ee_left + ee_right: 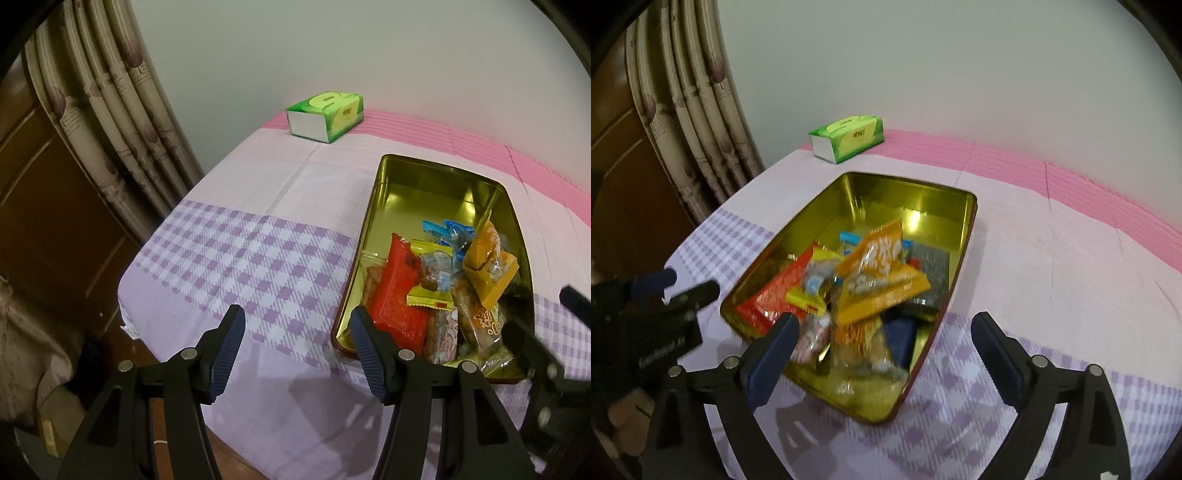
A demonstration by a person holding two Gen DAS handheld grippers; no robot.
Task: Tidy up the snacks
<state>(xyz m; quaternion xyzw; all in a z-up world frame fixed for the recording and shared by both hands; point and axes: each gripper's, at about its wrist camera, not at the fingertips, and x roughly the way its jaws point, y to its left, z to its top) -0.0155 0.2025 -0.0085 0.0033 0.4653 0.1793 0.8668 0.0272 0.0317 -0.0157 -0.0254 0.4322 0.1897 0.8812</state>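
A gold tin tray (436, 177) (864, 192) lies on the table and holds several wrapped snacks piled at its near end: a red packet (397, 291) (775, 291), an orange packet (487, 266) (882, 280), yellow and blue ones. My left gripper (295, 354) is open and empty, just left of the tray's near corner, above the cloth. My right gripper (882, 354) is open and empty, straddling the tray's near end above the snacks. The right gripper also shows at the right edge of the left wrist view (535, 332); the left gripper shows at the left of the right wrist view (665, 295).
A green tissue box (325, 115) (846, 138) stands at the far table edge by the wall. The table wears a purple checked and pink cloth (240, 266) (1052, 277). Curtains (110, 122) (690, 122) and a brown wooden door (44, 206) are to the left.
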